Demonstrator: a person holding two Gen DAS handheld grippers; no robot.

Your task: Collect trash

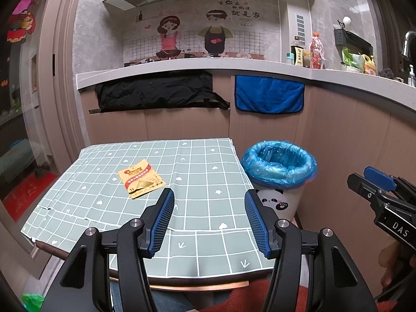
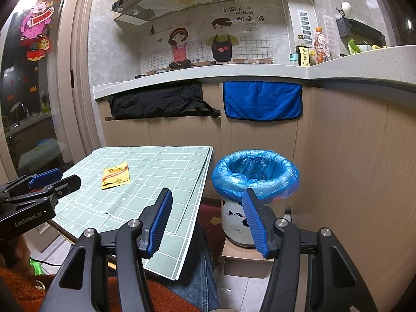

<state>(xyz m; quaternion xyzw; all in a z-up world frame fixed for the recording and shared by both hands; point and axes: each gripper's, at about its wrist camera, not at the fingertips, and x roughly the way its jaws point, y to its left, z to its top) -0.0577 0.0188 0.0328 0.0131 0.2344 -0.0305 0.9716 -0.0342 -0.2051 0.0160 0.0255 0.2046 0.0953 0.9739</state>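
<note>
A flat yellow and red packet [image 1: 142,179] [image 2: 116,175] lies on the green checked tablecloth [image 1: 202,176] [image 2: 166,166], left of centre. My left gripper [image 1: 209,195] hovers over the table's near edge, open and empty, with the packet ahead and to its left. To the table's right stands a white panda bin [image 1: 279,179] [image 2: 256,182] lined with a blue bag. My right gripper [image 2: 206,195] is open and empty, off the table's right edge, just in front of the bin. Each gripper shows at the side of the other's view, the left gripper [image 2: 39,189] and the right gripper [image 1: 374,184].
Wood-grain cabinet fronts [image 2: 351,156] close in behind and to the right. A black bag [image 1: 156,92] and a blue towel [image 1: 269,95] hang under the grey counter [image 1: 195,67]. The bin sits on a low box [image 2: 244,262]. A person's jeans [image 2: 202,273] and orange sleeve [image 2: 18,283] are below.
</note>
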